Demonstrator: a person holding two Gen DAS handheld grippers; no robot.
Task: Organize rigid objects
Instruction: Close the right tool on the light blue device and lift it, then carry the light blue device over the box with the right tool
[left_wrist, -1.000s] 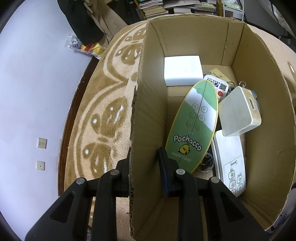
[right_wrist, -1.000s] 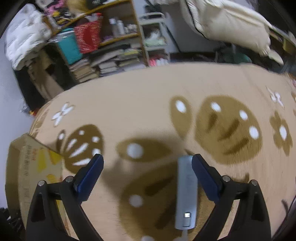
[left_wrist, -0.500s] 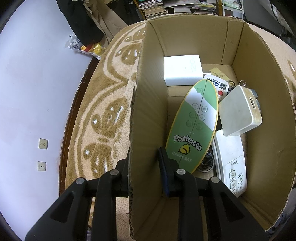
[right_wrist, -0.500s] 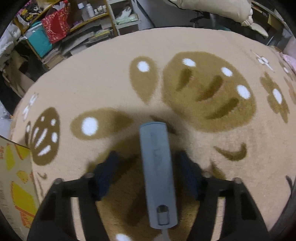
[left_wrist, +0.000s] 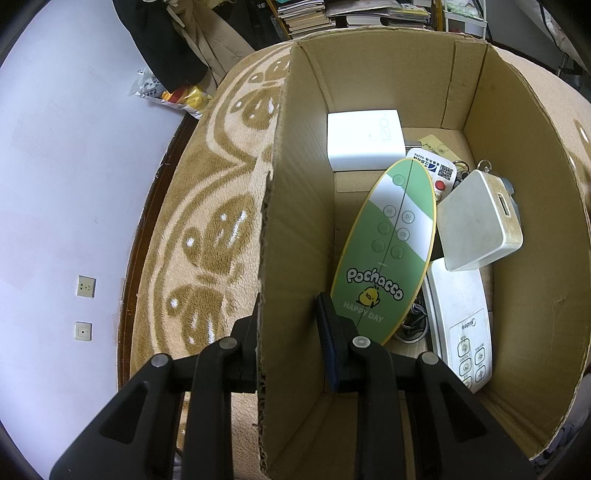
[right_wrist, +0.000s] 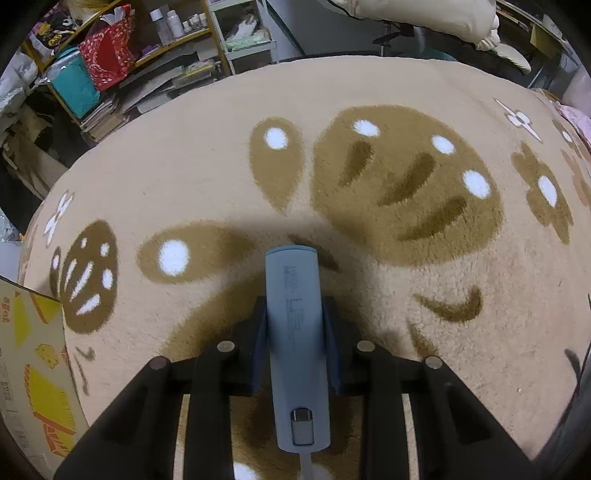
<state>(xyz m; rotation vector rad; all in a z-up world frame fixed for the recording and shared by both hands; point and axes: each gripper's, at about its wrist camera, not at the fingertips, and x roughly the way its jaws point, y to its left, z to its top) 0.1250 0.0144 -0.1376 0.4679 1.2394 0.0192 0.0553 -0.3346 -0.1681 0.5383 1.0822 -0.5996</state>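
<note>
right gripper (right_wrist: 295, 332) clamps the power bank (right_wrist: 297, 343) mid-body, bottom centre: probably rigid, smooth, heavyish. left gripper (left_wrist: 288, 332) pinches the box wall (left_wrist: 291, 221).

Colours and patterns, both wrist views

Rug (right_wrist: 369, 88): beige, brown blobs with white dots and flowers. Cardboard box (left_wrist: 535, 258): plain tan. Oval remote (left_wrist: 388, 254): green and white, yellow rim, yellow chick. Power bank (right_wrist: 295, 332): grey-blue. Fingers (right_wrist: 330, 347): dark blue pads on black.
</note>
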